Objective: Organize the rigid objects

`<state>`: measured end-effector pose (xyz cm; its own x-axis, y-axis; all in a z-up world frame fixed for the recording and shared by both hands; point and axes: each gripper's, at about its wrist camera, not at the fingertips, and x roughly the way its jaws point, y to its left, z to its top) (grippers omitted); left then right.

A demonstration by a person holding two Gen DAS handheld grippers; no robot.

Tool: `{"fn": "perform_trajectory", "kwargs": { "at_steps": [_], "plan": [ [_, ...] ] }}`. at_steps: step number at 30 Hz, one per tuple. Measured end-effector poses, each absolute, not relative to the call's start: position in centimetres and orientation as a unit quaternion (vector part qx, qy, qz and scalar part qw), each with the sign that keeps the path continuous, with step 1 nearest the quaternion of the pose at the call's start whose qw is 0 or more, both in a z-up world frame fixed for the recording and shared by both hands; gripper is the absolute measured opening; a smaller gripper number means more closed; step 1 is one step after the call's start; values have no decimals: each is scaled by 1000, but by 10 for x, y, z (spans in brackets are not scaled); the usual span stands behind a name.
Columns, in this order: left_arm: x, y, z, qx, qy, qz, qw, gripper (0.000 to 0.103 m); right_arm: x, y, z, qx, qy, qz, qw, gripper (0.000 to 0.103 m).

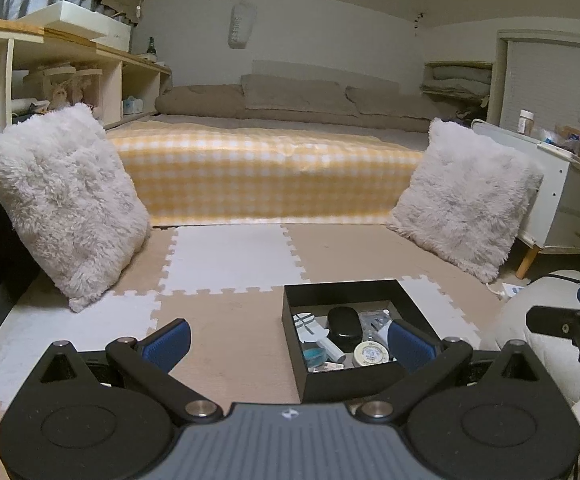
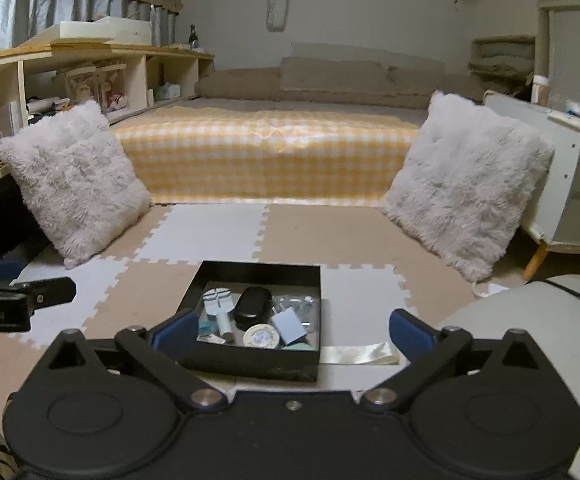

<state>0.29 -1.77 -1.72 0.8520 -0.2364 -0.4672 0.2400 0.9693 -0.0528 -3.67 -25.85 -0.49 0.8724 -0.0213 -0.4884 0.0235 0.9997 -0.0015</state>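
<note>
both grippers' jaws spread wide and empty, above the black box (image 2: 257, 360).

Floor: beige-and-white foam mat (image 2: 217, 228) covering it.
Bed (image 2: 265, 148): lying under yellow checks, fluffy cushions (image 2: 77, 180) leaning alongside.
Shelving (image 1: 69, 76): lining the left wall.

1. My left gripper (image 1: 290, 344): black linkage arms, blue finger pads (image 1: 169, 342), silver pivot screws, a ribbed grey body.
2. My right gripper (image 2: 290, 334): matching black arms, blue pads (image 2: 408, 334), plain black housing.
</note>
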Motion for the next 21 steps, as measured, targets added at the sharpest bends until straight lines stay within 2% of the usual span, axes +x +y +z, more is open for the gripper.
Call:
{"fn": "perform_trajectory", "kwargs": {
  "at_steps": [21],
  "plan": [
    [-1,-21,-26,21,243,-116,963,103,-36,-257,-18,8,254,-21,967,102]
  ]
}}
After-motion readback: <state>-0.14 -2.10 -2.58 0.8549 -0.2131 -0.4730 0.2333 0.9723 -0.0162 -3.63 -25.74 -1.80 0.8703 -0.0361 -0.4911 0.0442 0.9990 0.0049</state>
